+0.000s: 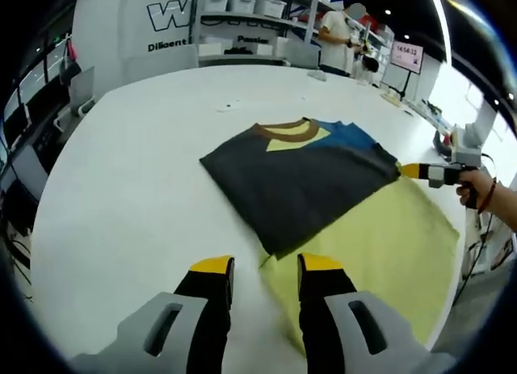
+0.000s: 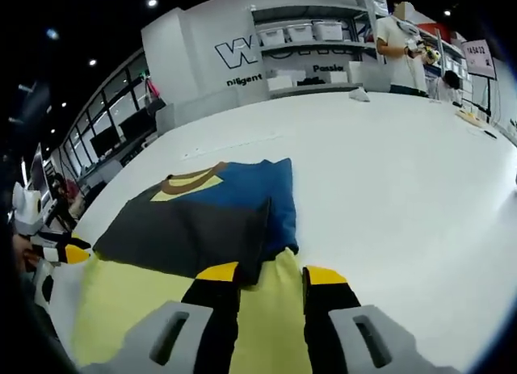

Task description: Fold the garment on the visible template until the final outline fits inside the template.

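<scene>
A folded garment (image 1: 299,176) lies on the white table (image 1: 137,188): a dark grey panel, a blue part and a brown collar (image 1: 284,132) over a yellow patch. Pale yellow cloth (image 1: 380,245) spreads out from under it. My left gripper (image 1: 266,265) is open, its jaws just short of the dark panel's near corner. In the right gripper view the garment (image 2: 194,224) lies ahead with the pale yellow cloth (image 2: 129,301) below it. My right gripper (image 2: 271,273) is open above the yellow cloth, at the dark and blue edge. The right gripper (image 1: 432,174) also enters the left gripper view, held by a hand.
Shelves with white bins (image 1: 242,6) and a person (image 1: 335,39) stand beyond the table's far edge. A monitor (image 1: 406,57) is at the back right. The table's edge runs close on the right (image 1: 452,277). The left gripper (image 2: 60,251) shows at the dark panel's left corner.
</scene>
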### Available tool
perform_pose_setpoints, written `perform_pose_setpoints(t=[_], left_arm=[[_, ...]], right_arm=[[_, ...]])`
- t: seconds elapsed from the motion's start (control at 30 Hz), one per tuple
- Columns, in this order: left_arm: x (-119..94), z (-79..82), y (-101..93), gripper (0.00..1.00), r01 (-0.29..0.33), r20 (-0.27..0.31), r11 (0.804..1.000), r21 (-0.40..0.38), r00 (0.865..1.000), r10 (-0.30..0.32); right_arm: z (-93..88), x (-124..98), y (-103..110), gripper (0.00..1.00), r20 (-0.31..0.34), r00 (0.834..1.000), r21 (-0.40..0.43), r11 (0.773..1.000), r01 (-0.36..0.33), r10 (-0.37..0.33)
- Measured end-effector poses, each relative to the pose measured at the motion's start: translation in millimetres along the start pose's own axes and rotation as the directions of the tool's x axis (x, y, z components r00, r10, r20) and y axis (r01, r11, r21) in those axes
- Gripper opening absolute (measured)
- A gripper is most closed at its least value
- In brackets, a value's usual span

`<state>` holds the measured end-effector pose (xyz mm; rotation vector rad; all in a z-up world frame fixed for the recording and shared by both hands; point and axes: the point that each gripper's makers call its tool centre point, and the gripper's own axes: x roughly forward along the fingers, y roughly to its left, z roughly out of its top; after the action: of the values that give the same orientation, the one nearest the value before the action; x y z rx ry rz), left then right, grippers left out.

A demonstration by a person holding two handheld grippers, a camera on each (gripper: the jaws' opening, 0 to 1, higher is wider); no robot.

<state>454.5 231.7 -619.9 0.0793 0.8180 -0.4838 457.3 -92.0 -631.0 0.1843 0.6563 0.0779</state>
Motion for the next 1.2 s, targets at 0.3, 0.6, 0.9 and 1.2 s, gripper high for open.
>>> perform_pose_setpoints(t=[0.3,0.6,0.9,1.2], left_arm=[[8.7,-3.0,-0.3,0.11,-0.012,-0.013,1.0,0.004,1.0,0.012],[12.4,-8.2,4.5,0.02,-0.045,-0.036,0.998,0.044,0.998,0.047],[13.4,-10.2,4.7,0.01,-0.041,-0.048,0.999,0.031,0.998,0.042],[11.3,-11.8,14.9,0.01,-0.086,-0.091,0.991,0.103,0.991,0.095]], right_arm=[[5.9,10.4,-2.0,0.21,0.018,1.0,-0.031,0.999,-0.008,0.008],[6.8,17.8,-2.4,0.17,0.016,1.0,-0.051,0.999,-0.002,0.003],[5.4,16.0,-4.8,0.02,-0.001,1.0,-0.116,0.993,0.009,-0.01],[1.8,16.0,2.2,0.01,-0.039,0.999,-0.111,0.994,-0.012,0.008]])
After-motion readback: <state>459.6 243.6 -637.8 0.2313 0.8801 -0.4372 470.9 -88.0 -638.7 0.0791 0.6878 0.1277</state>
